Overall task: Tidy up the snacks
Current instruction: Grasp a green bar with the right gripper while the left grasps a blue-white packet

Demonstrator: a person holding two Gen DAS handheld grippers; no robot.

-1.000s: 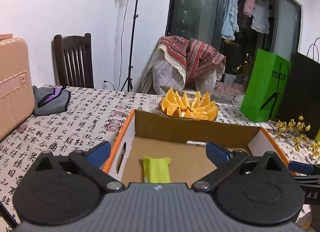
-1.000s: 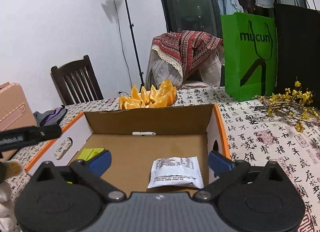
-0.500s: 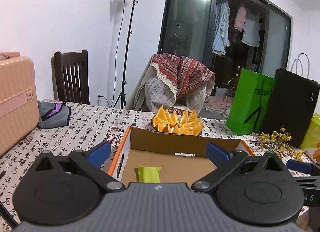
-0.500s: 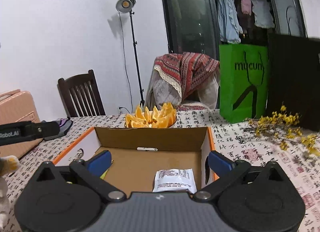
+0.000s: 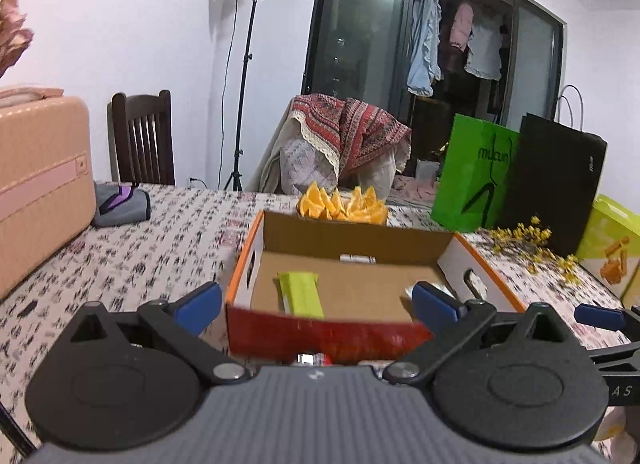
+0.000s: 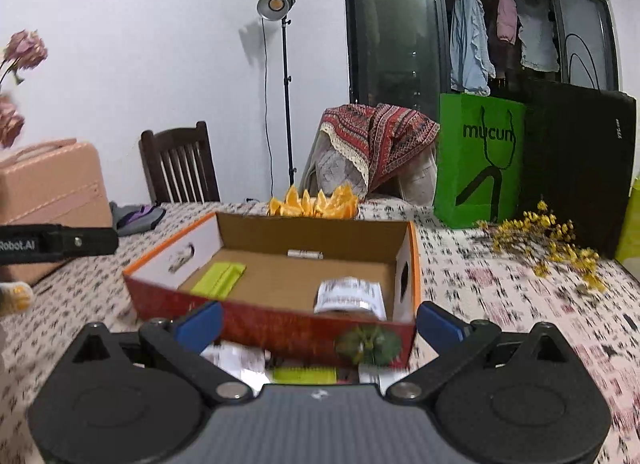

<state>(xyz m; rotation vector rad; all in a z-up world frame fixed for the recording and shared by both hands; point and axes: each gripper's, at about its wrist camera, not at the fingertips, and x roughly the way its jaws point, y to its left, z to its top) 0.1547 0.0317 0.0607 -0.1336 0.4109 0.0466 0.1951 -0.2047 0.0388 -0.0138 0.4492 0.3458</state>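
The green bar [image 5: 301, 293] lies flat at the box's [image 5: 460, 242] left, long axis front-to-back, and the white packet [image 6: 350, 295] sits at its right, also flat. Since 1.0 s ago we've pulled both grippers back, so the box's red front wall now shows; we read 2 placements as done. Left gripper [image 5: 316, 301] and right gripper [image 6: 318, 322] both spread wide, empty; more packets [image 6: 256, 366] wait just before the box.

Calligraphy-print table [image 5: 168, 240] under cardboard box [image 5: 360, 236]
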